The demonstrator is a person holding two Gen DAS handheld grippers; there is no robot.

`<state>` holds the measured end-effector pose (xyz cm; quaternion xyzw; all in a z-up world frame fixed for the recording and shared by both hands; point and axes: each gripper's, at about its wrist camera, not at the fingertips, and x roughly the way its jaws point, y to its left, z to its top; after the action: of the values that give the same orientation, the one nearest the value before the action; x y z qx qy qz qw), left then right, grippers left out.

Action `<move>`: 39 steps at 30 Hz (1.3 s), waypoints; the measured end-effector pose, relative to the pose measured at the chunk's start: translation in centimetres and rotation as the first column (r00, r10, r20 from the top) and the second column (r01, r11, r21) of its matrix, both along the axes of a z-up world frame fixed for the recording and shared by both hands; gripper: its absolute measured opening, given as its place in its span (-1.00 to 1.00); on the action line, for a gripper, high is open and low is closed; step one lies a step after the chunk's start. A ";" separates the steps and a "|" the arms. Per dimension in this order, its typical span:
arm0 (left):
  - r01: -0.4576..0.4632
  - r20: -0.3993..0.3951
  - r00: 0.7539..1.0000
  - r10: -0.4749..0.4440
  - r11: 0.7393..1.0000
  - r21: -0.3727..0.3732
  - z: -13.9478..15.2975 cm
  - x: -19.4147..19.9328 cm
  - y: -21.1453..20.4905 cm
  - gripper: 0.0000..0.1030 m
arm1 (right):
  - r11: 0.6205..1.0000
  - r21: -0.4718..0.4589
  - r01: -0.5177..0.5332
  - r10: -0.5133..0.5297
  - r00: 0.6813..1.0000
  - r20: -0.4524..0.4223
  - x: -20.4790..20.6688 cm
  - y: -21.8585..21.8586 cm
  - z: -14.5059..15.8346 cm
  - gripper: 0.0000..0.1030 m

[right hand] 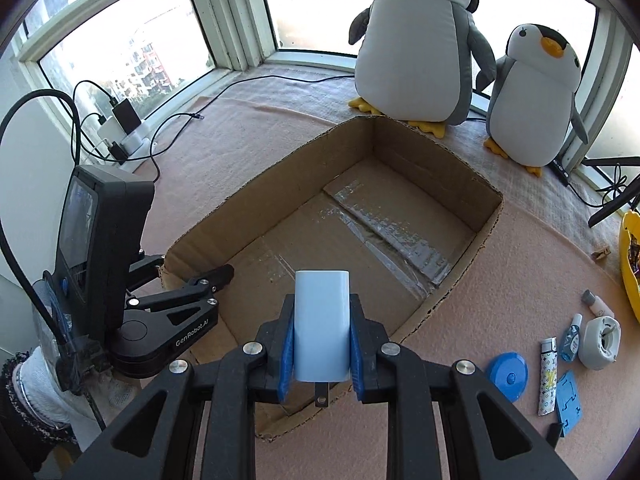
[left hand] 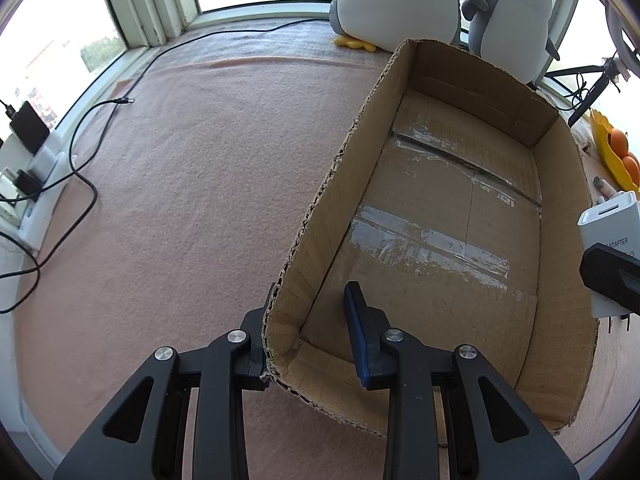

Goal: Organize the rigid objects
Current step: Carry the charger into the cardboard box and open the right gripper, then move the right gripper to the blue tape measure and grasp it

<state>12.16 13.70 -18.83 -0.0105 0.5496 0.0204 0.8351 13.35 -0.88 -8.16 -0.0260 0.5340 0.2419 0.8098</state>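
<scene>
While the open cardboard box (right hand: 360, 216) sat on the pink felt-like blanket (left hand: 180, 200), small things lay in a loose cluster to the right of it: a round blue tape measure (right hand: 507, 376), a patterned lighter (right hand: 547, 376), a small blue bottle (right hand: 571, 338), a white tape dispenser (right hand: 600, 342) and a flat blue plastic piece (right hand: 568, 404). Beyond the box's far wall stood two plush penguins (right hand: 420, 40) against the window; left of the box, black cables (left hand: 80, 152) ran to chargers on a power strip (right hand: 128, 136). Nothing lay inside the box — only strips of clear tape shone on its floor.

The left gripper (left hand: 310, 320) straddled the box's near-left wall, one finger outside and the blue-padded one inside, its jaws pinching the ragged corrugated edge. The right gripper (right hand: 322, 344) hung over the box's near edge, its blue ribbed pads clamped on the smooth sides of a white power adapter (right hand: 322, 320) — a rounded block held upright, metal prongs pointing down toward the camera. In the left wrist view that adapter showed at the box's right wall.
</scene>
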 end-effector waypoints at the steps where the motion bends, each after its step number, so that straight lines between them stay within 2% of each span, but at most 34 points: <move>1: 0.000 0.000 1.000 0.000 1.000 0.000 0.0 0.0 0.0 -0.44 | 1.000 -0.002 -0.001 0.001 1.000 -0.001 0.1 0.2 -0.1 -0.61; 8: 0.000 0.000 1.000 0.000 1.000 0.000 0.0 -0.1 0.0 -0.44 | 1.000 0.008 -0.011 0.011 1.000 0.001 0.1 0.5 -0.2 -0.57; 9: 0.000 0.000 1.000 0.000 1.000 0.000 0.0 0.0 0.0 -0.44 | 1.000 0.012 -0.010 0.010 1.000 0.004 0.1 0.5 -0.1 -0.50; 11: 0.003 0.000 1.000 -0.003 1.000 0.004 0.0 0.0 0.0 -0.44 | 1.000 0.011 -0.001 0.001 1.000 0.027 0.0 0.4 0.3 -0.05; 12: 0.001 0.002 1.000 -0.001 1.000 0.003 0.0 0.0 0.0 -0.44 | 1.000 0.010 0.004 -0.005 0.999 0.037 0.0 0.3 0.5 0.01; 20: 0.001 0.003 1.000 -0.001 1.000 0.002 -0.1 0.0 0.1 -0.44 | 0.999 0.008 0.041 -0.041 0.998 0.043 0.0 -1.3 1.2 0.03; 29: 0.000 0.003 1.000 0.000 1.000 0.002 -0.1 0.0 0.1 -0.44 | 0.987 0.010 0.158 -0.158 0.987 0.041 -0.5 -7.3 2.3 0.06; 32: -0.001 0.003 1.000 0.001 1.000 0.002 -0.1 0.0 0.1 -0.44 | 0.981 -0.026 0.193 -0.193 0.981 0.025 -0.5 -9.6 1.6 0.21; 39: 0.000 0.004 1.000 0.000 1.000 0.002 -0.1 0.0 0.1 -0.44 | 0.959 -0.055 0.278 -0.282 0.956 -0.078 0.1 -14.5 -1.7 0.21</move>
<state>12.19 13.77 -18.94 -0.0097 0.5480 0.0210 0.8362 13.46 -15.40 -9.86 0.0426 0.5714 0.1140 0.8116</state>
